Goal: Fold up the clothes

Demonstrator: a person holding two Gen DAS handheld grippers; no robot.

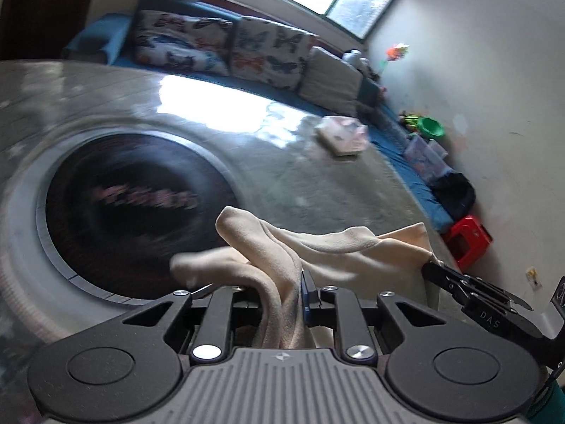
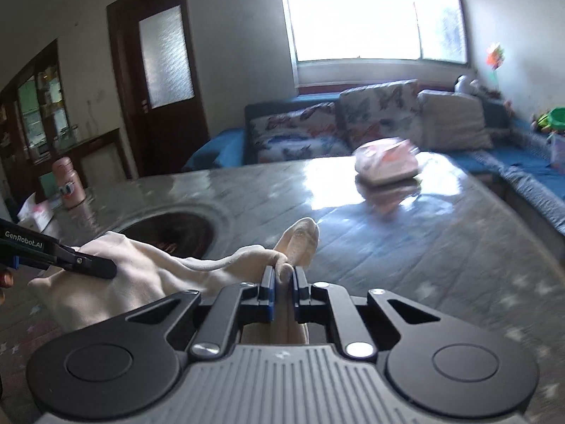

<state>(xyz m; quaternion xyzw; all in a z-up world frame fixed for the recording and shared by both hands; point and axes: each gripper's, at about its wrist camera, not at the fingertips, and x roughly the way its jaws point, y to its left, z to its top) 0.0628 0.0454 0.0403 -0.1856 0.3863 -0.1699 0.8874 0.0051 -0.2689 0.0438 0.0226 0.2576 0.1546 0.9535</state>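
On top of the grey marble-look table, which has a dark round inset in its middle, a cream garment hangs in the air between two grippers. Behind the table stands a blue sofa with butterfly cushions, and a small folded pile already rests on the far part of the table.

The garment is held above the near edge of the table and not yet spread. The left gripper pinches a thick bunch of the cloth, so its jaws cannot come fully together. The right gripper has its jaws pressed almost together on a thin fold of the same cloth.

I judge the step in hand is to lift and open the garment before laying it flat. To do this well, both hands should go apart until the cloth between them is straight, with the hands at the same height. Then the lower edge should touch the table first, away from the folded pile, so that no wrinkles are trapped. The left grip looks bulky and may slip.
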